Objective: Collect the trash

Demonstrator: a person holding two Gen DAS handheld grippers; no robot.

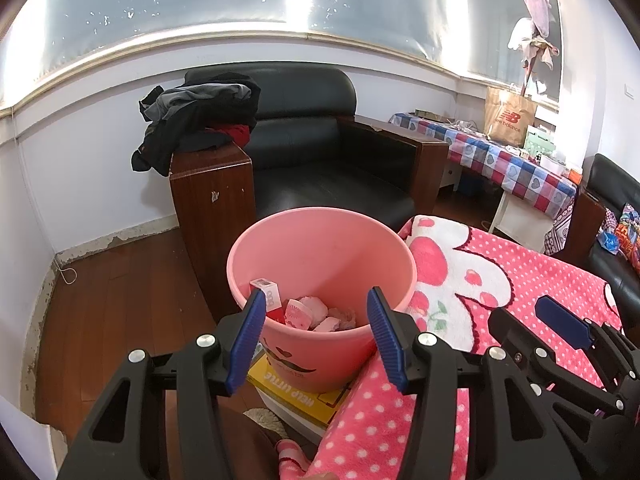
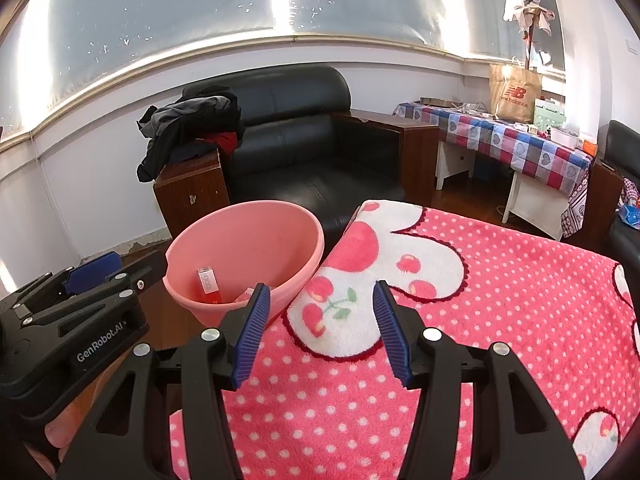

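Observation:
A pink plastic bin point(image 1: 320, 248) stands beside the blanket-covered table; it also shows in the right wrist view point(image 2: 244, 240). Inside lie a red and white carton point(image 1: 269, 294) and crumpled pink tissues point(image 1: 320, 314). The carton also shows in the right wrist view point(image 2: 209, 286). My left gripper point(image 1: 318, 340) is open and empty just above the bin's near rim. My right gripper point(image 2: 318, 334) is open and empty over the blanket, right of the bin. Each gripper shows in the other's view: the right one point(image 1: 560, 340) and the left one point(image 2: 80, 300).
A pink polka-dot cherry blanket point(image 2: 460, 300) covers the table. The bin stands on a yellow box point(image 1: 300, 394). A black armchair point(image 1: 320, 152) with clothes point(image 1: 192, 120) on its arm stands behind. A checked-cloth table point(image 1: 500, 160) holds a paper bag point(image 1: 510, 118).

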